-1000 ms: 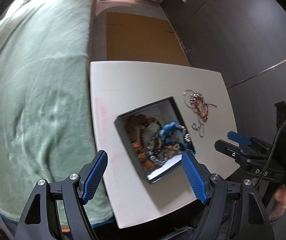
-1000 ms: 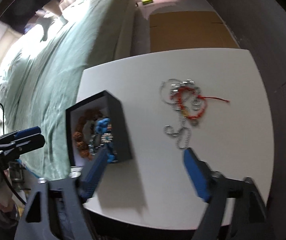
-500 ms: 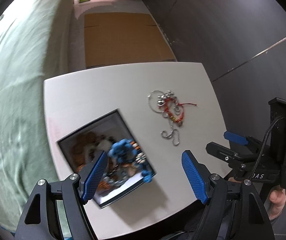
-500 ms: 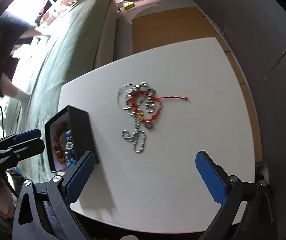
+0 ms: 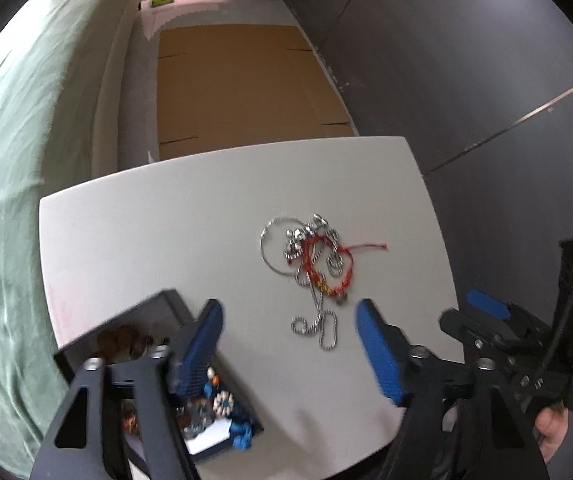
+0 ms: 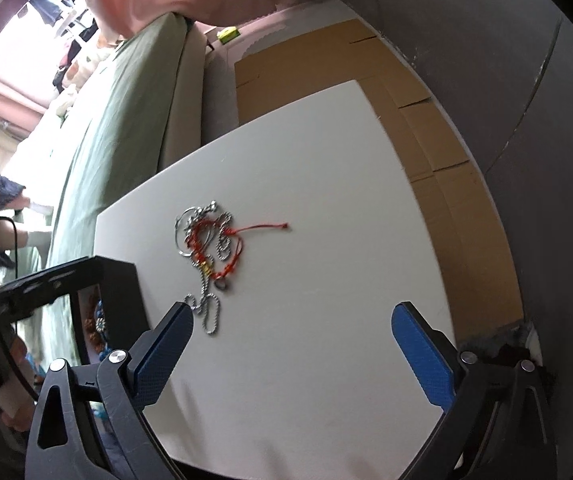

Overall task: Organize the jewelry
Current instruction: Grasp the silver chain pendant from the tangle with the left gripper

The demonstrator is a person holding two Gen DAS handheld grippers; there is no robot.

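Observation:
A tangle of jewelry [image 5: 310,264] lies on the white table [image 5: 146,232]: a silver ring, silver ball chains and a red cord bracelet. My left gripper [image 5: 288,320] hovers over the tangle's near end. Its jaws are closing, with only the ball chain's tail on the table below the gap and nothing pressed. A black box [image 5: 166,300] with beaded pieces sits under its left finger. In the right wrist view the same tangle [image 6: 210,248] lies just beyond my right gripper [image 6: 292,312], which stands wide open and empty. The box [image 6: 118,288] is at its left.
A green bed cover [image 5: 26,160] runs along the table's left side. Flat cardboard [image 5: 238,80] lies on the floor beyond the far edge, and a dark wall [image 5: 466,60] stands to the right. The right gripper [image 5: 462,312] hangs off the table's right edge, held by a hand [image 5: 550,428].
Both grippers have swung from the black box toward the jewelry tangle. The left jaws have narrowed. The right jaws have spread wider.

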